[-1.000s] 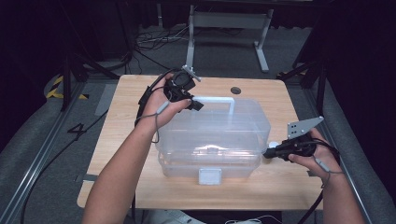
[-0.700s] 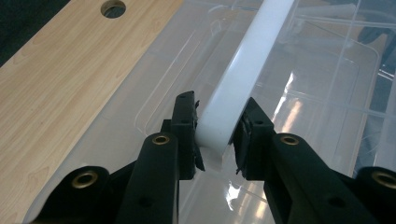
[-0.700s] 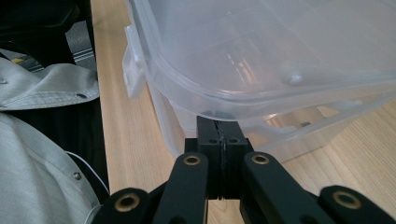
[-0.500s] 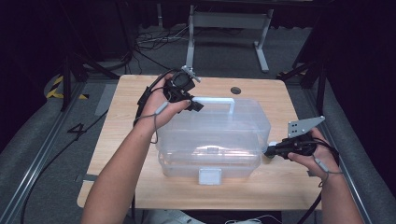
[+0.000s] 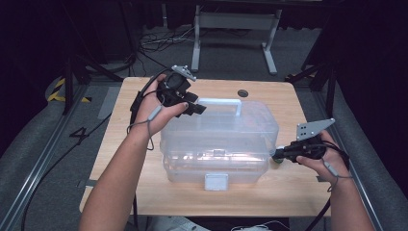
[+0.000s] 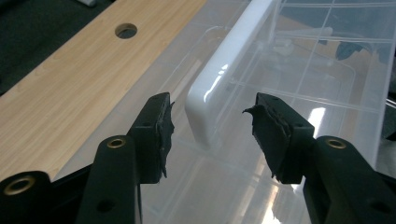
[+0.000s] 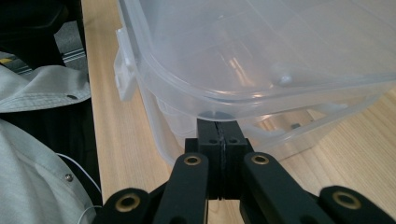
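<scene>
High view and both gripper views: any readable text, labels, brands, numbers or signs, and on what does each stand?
"4": a dark figure on the grey floor left of the table.
The clear plastic box carries no print; its white front latch is blank.
The left claw and right claw show no markings.
Nothing else is readable.

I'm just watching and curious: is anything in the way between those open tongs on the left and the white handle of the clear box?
Nothing visible is. The left tongs are open, with the end of the white handle in the gap between the jaws, touching neither. Below it is only the clear box lid.
</scene>
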